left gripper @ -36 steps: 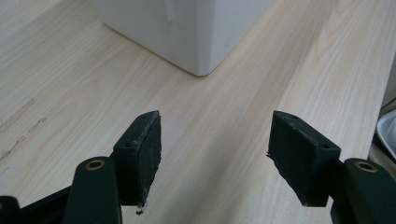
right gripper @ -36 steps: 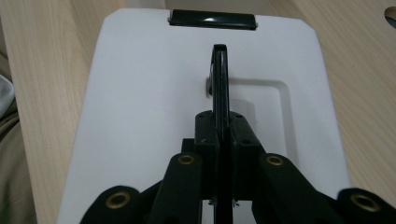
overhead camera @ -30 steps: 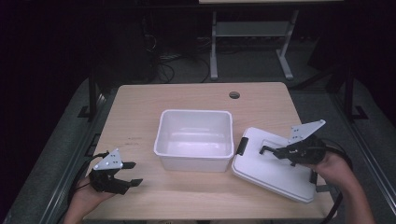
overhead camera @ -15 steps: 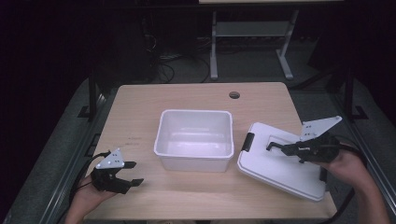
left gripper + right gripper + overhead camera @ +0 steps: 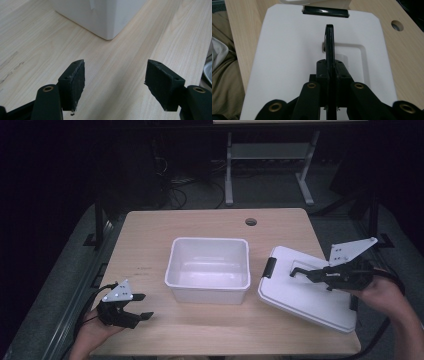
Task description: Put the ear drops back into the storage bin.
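- While the right gripper [image 5: 300, 271] pinches the black handle [image 5: 329, 42] standing up from the middle of the white lid [image 5: 305, 295], its jaws are pressed tight on that thin bar, as the right gripper view shows.
- The lid sits at the right side of the wooden table [image 5: 200, 222], just beside the white tub [image 5: 209, 268], tilted, with its near right corner by the table edge.
- A black latch [image 5: 270, 267] sits on the lid's edge nearest the tub.
- The left gripper [image 5: 142, 306] rests at the near left corner of the table, well apart from the tub, jaws spread with only bare wood between them; they have just been opening a little.
- A round hole [image 5: 251, 222] marks the far side of the table.
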{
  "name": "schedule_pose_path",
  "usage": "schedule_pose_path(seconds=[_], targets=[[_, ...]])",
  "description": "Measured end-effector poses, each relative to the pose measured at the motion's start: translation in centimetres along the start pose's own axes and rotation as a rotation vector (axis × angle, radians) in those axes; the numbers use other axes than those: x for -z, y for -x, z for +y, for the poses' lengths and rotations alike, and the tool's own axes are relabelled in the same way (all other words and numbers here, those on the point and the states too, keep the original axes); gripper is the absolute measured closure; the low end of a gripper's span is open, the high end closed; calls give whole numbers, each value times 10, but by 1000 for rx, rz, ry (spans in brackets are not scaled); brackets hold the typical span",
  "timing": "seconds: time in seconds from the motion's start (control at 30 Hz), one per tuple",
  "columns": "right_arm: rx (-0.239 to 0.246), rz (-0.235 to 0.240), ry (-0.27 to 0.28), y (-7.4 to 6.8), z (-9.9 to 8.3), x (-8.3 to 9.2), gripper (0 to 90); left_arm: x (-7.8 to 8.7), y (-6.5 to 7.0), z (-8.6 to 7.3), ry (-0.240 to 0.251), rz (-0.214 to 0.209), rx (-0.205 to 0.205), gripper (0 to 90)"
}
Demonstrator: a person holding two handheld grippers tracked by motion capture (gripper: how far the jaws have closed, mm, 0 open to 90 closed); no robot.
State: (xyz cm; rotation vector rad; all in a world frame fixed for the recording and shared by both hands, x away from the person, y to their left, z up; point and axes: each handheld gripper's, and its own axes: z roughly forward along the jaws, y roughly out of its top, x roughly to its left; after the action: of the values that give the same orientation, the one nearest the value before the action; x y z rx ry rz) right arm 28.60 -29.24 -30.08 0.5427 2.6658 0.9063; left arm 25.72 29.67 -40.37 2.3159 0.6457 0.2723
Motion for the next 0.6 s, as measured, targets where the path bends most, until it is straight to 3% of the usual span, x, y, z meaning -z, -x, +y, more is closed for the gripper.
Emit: schedule_pose_path(seconds=[0.27,0.6], targets=[[13,-6,-11,-1,12,11,838,3,-3,-3,29,-7,20,311],[39,11,11,-5,28,17,838,0,-3,-2,29,-18,14,305]])
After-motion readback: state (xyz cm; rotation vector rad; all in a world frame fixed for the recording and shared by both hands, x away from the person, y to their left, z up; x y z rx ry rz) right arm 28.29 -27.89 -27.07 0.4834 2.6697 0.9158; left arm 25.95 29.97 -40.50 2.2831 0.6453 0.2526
